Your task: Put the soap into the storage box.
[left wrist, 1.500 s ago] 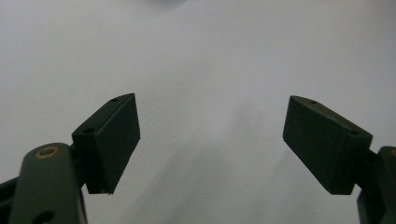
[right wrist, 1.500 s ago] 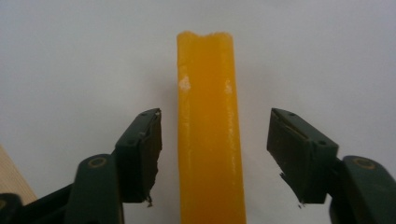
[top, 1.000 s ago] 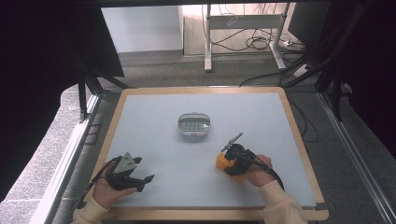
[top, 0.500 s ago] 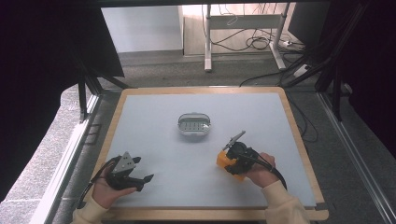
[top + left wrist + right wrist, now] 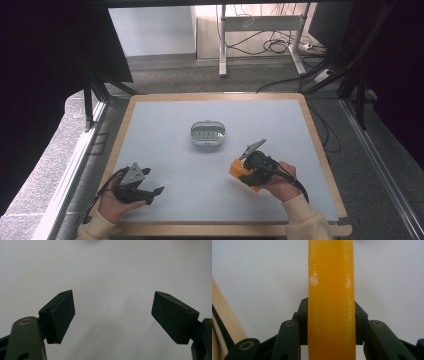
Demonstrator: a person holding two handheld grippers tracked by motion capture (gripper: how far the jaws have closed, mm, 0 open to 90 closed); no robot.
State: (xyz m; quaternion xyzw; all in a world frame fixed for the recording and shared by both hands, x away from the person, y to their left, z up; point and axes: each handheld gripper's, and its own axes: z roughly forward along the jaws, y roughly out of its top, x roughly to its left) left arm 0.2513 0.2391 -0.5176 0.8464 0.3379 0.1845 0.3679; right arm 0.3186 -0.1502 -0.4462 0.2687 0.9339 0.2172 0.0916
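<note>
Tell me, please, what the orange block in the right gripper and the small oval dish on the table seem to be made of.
Orange block: probably soap or wax; a slightly translucent, matte face with whitish scuffs. Oval dish: seems clear plastic or glass, since the rim looks see-through and glossy; too small to be sure.

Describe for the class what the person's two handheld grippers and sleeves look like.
Both the left gripper and the right gripper are black, each topped by a grey three-cornered plate, with a black cable trailing back. Their jaws are flat, dark blocks with brass-coloured pivot pins. The sleeves are cream.
</note>
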